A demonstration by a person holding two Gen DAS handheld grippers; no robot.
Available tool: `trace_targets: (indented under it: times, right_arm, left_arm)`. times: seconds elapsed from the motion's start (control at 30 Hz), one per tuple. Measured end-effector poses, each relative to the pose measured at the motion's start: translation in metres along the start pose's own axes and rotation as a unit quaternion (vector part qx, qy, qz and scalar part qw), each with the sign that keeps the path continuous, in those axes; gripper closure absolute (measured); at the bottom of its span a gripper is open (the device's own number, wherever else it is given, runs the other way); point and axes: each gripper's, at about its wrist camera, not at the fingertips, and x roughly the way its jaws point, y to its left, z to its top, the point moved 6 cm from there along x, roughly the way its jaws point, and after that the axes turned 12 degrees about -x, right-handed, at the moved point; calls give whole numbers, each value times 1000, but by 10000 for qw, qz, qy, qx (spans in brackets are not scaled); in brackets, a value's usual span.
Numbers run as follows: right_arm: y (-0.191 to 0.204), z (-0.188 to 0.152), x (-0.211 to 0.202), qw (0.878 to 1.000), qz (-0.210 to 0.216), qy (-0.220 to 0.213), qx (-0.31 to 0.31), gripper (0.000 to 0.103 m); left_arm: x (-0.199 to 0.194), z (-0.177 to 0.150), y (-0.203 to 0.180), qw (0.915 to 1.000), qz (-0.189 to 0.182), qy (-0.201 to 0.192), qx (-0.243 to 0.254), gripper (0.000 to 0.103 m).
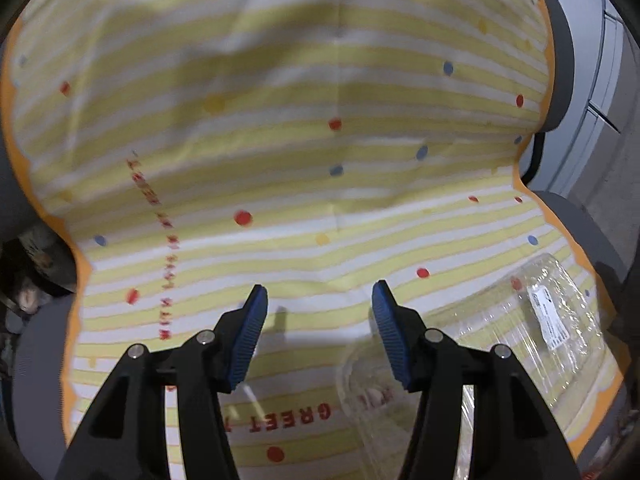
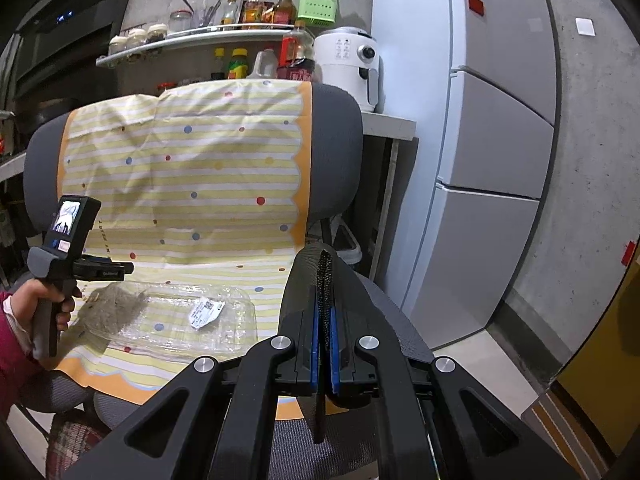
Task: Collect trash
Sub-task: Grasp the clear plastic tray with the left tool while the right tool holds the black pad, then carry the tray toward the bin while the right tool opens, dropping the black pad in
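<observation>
Both tools show clearly. In the left wrist view the left tool [image 1: 320, 300] stands released, its blue pads well apart with nothing between them, hanging over the striped, dotted cloth [image 1: 280, 120] that covers the grey chair [image 1: 560, 60]. In the right wrist view the right tool [image 2: 325, 300] is clenched, its blue pads pressed on a thin black mesh-textured piece [image 2: 324, 276] that stands up between them and also hangs below the pads; what that piece is cannot be told. The task's thing, a flattened clear plastic container [image 2: 192, 320] with a small white printed label [image 2: 206, 312], lies on the cloth on the chair seat, in the lower left of the right wrist view and at the lower right of the left wrist view, just beside the left tool's right finger. It is crumpled, glossy and see-through. A greyish fibrous clump [image 2: 116, 304] rests at its left end, near the person's hand [image 2: 44, 300] gripping the left tool's handle.
</observation>
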Motion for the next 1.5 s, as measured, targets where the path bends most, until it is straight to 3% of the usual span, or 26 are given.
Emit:
trace_targets:
  times: [0.27,0.43,0.6,0.73,0.87,1.03,1.17,1.33,1.5]
  right_arm:
    - [7,0,-5,9998,165,-53,14,98]
    - [7,-2,-16,9995,279,-68,125,98]
    - [0,-3,-32,9995,206,-193,135,98]
    - [-12,-5,-39,9994,83,-239,252,98]
    - [-26,-9,-43,9989,1,-236,409,98]
    - [-40,-12,-47,9984,-172,-270,465,98]
    - [-50,-14,-46,9977,-264,-293,545,98]
    - [-62,-21,-47,9971,-387,-229,615,98]
    - [-81,-33,-51,9956,-553,-122,744,98]
  left_arm:
    - [-36,-37,-5,9985,-432,244,214,50]
    - [-71,-81,-32,9937,-724,314,790,50]
    - [-83,-109,-54,9903,-960,541,852,50]
    - [-96,-136,-93,9790,-1578,742,1060,50]
    - [-111,-149,-133,9676,-2027,647,1361,50]
    - [-130,-128,-133,9712,-1955,150,1351,50]
    - [-121,-94,-119,9824,-1489,-163,1120,50]
    - [-72,-70,-111,9882,-1179,249,941,51]
    - [-25,-72,-119,9851,-1130,867,962,69]
